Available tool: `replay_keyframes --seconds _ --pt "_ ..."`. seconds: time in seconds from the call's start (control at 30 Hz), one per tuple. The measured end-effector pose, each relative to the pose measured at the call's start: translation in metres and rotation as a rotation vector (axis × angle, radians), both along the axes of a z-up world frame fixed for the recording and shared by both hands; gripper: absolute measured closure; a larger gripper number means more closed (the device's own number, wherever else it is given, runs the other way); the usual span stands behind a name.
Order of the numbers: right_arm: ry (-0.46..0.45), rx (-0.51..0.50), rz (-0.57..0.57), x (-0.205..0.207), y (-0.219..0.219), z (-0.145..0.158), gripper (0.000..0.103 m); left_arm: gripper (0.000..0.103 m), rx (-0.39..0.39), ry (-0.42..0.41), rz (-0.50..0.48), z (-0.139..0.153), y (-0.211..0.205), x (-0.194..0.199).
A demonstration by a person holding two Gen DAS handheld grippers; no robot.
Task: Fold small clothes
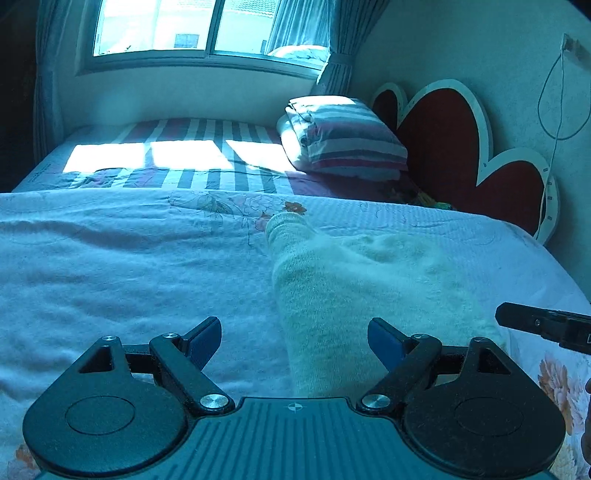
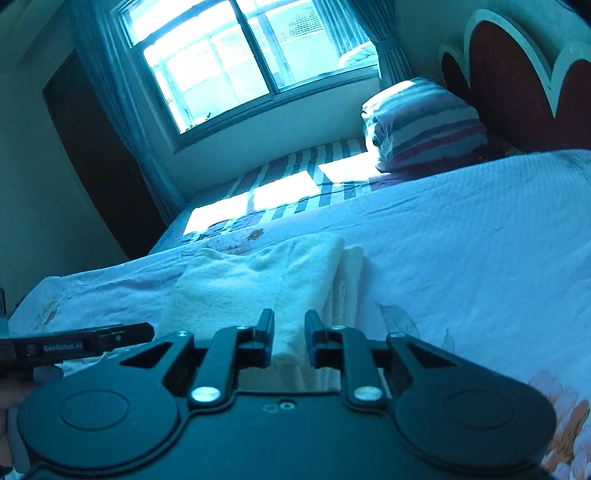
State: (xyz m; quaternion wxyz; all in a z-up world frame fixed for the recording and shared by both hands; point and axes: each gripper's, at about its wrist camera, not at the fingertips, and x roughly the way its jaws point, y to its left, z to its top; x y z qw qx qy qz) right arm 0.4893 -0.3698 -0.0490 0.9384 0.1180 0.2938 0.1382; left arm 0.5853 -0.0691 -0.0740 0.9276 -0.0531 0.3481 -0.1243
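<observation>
Both of my jaws are empty right now. On my left gripper [image 1: 294, 341] the jaws are spread wide, with a bit of the white sweater [image 1: 354, 291] lying under the gap, but they do not touch it. On my right gripper [image 2: 289, 338] the jaws are close together with a small gap. Nothing is pinched there; the cloth only shows behind the gap.

The white sweater is soft and fuzzy. It lies on the bed cover [image 1: 110, 266], near the edge of the bed closest to me. One side looks already folded over, and I can see layers stacked at its right edge in the right view. A sleeve [image 1: 286, 229] points away from me toward the flower print [image 1: 255, 206].

Farther back is a striped sheet [image 1: 207, 129] with sun on it, a striped folded quilt [image 1: 347, 133], a red headboard [image 1: 443, 136] and the window [image 1: 207, 26].

I think the fold is partly done and I am between grabs. Next I would need to open my right jaws, bring both down onto an edge or the sleeve, pinch softly, and lay it across the middle. The cloth is floppy, so I should lift slowly.
</observation>
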Motion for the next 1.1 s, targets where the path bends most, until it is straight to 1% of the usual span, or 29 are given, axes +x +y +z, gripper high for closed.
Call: replay_keyframes --seconds 0.03,0.07,0.1,0.13,0.17,0.2,0.23,0.27,0.33,0.43,0.5,0.53,0.57,0.6,0.67,0.7,0.77,0.8,0.83,0.9,0.97,1.03,1.07,1.1 --pt "-0.001 -0.044 0.021 0.007 0.008 -0.002 0.074 0.017 0.017 0.026 0.0 -0.007 -0.002 0.007" --pt "0.015 -0.085 0.044 0.015 0.014 -0.008 0.075 0.017 0.031 0.058 -0.005 -0.017 -0.005 0.015" --pt "0.049 -0.132 0.05 0.024 0.019 -0.017 0.079 0.017 0.017 0.079 -0.019 -0.026 -0.006 0.019" --pt "0.104 -0.201 0.042 0.034 0.022 -0.031 0.08 0.01 -0.007 0.078 -0.008 -0.031 -0.004 0.021" --pt "0.099 -0.199 0.04 0.037 0.017 -0.042 0.08 0.009 -0.006 0.079 -0.003 -0.032 -0.004 0.023" --pt "0.106 -0.149 0.02 0.039 0.008 -0.045 0.079 0.009 0.006 0.081 -0.008 -0.03 -0.005 0.023" --pt "0.118 -0.125 0.012 0.04 0.005 -0.044 0.079 0.009 0.021 0.074 -0.01 -0.025 -0.007 0.021" --pt "0.111 -0.14 0.006 0.038 0.006 -0.043 0.076 0.009 0.041 0.059 -0.015 -0.021 -0.009 0.017" --pt "0.103 -0.163 0.003 0.033 0.007 -0.041 0.077 0.009 0.063 0.045 -0.02 -0.014 -0.01 0.011" --pt "0.087 -0.16 0.004 0.026 0.008 -0.033 0.081 0.009 0.065 0.036 -0.015 -0.009 -0.006 0.005" --pt "0.057 -0.161 0.005 0.019 0.011 -0.025 0.079 0.009 0.07 0.039 -0.02 -0.011 -0.004 0.008" --pt "0.042 -0.162 0.006 0.018 0.012 -0.022 0.077 0.009 0.076 0.042 -0.02 -0.014 -0.005 0.009" --pt "0.037 -0.163 0.014 0.018 0.014 -0.022 0.077 0.009 0.073 0.048 -0.019 -0.017 -0.005 0.01" --pt "0.052 -0.172 0.023 0.022 0.016 -0.027 0.078 0.009 0.066 0.054 -0.021 -0.019 -0.007 0.011" --pt "0.127 -0.212 0.041 0.033 0.02 -0.044 0.077 0.009 0.065 0.051 -0.021 -0.022 -0.009 0.011" --pt "0.117 -0.207 0.034 0.033 0.018 -0.046 0.075 0.009 0.062 0.054 -0.02 -0.022 -0.008 0.01" --pt "0.139 -0.182 0.026 0.036 0.014 -0.042 0.073 0.009 0.059 0.053 -0.009 -0.014 -0.007 0.007" --pt "0.137 -0.173 0.023 0.033 0.013 -0.037 0.075 0.009 0.058 0.04 -0.013 -0.01 -0.006 0.002" --pt "0.125 -0.169 0.023 0.029 0.012 -0.032 0.079 0.009 0.054 0.027 -0.022 -0.005 -0.005 -0.005" --pt "0.09 -0.176 0.041 0.012 0.013 -0.021 0.079 0.009 0.037 0.023 -0.038 -0.001 -0.002 -0.019" --pt "0.082 -0.17 0.065 -0.003 0.014 -0.016 0.077 0.009 0.031 0.043 -0.053 -0.005 -0.002 -0.032" --pt "0.088 -0.174 0.096 -0.016 0.017 -0.017 0.077 0.009 0.068 0.078 -0.074 -0.02 -0.006 -0.043" --pt "0.105 -0.195 0.108 -0.021 0.02 -0.022 0.079 0.009 0.087 0.097 -0.077 -0.028 -0.008 -0.046" --pt "0.134 -0.232 0.113 -0.022 0.023 -0.031 0.08 0.009 0.09 0.083 -0.077 -0.034 -0.007 -0.054"
